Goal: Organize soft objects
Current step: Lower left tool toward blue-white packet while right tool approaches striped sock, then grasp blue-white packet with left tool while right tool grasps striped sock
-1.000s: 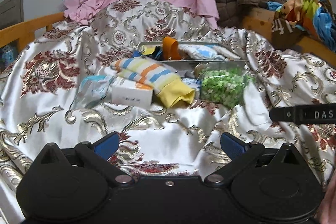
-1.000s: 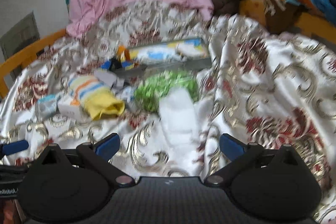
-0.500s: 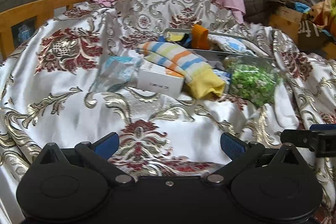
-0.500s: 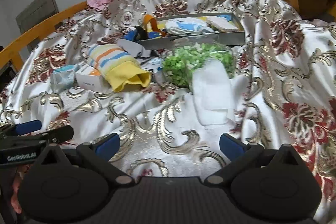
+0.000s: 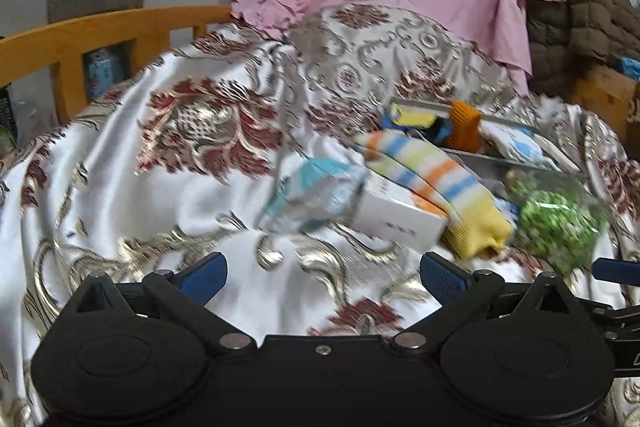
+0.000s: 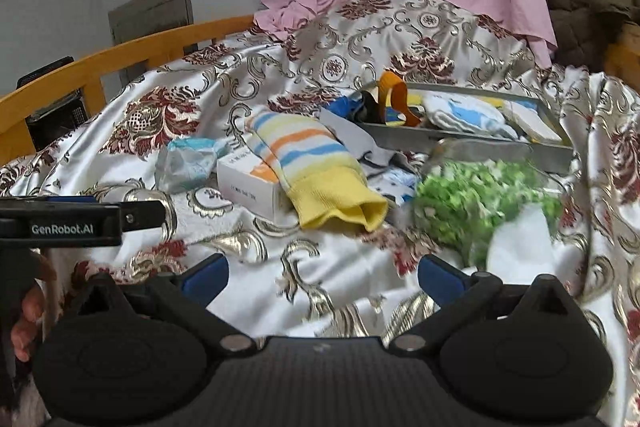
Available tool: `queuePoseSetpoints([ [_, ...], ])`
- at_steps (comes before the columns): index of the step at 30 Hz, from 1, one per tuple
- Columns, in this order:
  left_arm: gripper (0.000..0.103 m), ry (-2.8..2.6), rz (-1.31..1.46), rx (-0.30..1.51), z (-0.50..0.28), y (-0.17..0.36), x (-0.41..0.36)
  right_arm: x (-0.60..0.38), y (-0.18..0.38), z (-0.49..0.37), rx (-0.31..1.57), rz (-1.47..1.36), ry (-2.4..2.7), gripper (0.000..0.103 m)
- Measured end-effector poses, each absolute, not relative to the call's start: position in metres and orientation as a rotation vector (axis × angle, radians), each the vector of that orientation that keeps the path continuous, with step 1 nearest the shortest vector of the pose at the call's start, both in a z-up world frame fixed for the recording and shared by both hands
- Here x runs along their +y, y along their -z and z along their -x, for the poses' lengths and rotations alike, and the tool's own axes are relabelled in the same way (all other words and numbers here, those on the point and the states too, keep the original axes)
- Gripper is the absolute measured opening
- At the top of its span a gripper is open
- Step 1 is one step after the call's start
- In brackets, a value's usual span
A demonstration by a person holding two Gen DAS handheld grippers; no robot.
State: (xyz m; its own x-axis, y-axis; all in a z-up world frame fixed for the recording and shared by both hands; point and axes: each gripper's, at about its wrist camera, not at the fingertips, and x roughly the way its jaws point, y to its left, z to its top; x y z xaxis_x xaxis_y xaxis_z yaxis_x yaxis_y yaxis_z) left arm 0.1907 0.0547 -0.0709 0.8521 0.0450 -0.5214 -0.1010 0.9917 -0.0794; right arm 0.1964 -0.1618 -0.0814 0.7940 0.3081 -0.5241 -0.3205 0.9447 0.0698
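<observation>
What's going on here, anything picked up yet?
Nothing yet. Both grippers, left and right, hang open and empty over the bedspread. The striped sock lies across a white box, beside a green bag. The tray behind them already holds some soft items.

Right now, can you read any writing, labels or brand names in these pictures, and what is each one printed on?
"GenRobot.AI": white letters on the side of the left gripper, seen in the right wrist view.
Small dark print on the white box beside the striped sock: too small to read.
Nothing else is legible.
</observation>
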Motion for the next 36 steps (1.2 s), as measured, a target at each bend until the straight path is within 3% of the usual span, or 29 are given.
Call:
queuePoseSetpoints([
  [19,0.102,-0.091,0.174,0.418,-0.229,0.06,0.082,-0.139,0.079,-0.259,0.433,-0.01,-0.351,0.103],
  [30,0.102,-0.007,0.209,0.466,-0.255,0.077,0.09,-0.129,0.078,-0.302,0.441,-0.034,-0.367,0.102],
  [36,0.092,0.025,0.264,0.519,-0.265,0.087,0.098,-0.128,0.088,-0.318,0.479,-0.053,-0.37,0.096],
])
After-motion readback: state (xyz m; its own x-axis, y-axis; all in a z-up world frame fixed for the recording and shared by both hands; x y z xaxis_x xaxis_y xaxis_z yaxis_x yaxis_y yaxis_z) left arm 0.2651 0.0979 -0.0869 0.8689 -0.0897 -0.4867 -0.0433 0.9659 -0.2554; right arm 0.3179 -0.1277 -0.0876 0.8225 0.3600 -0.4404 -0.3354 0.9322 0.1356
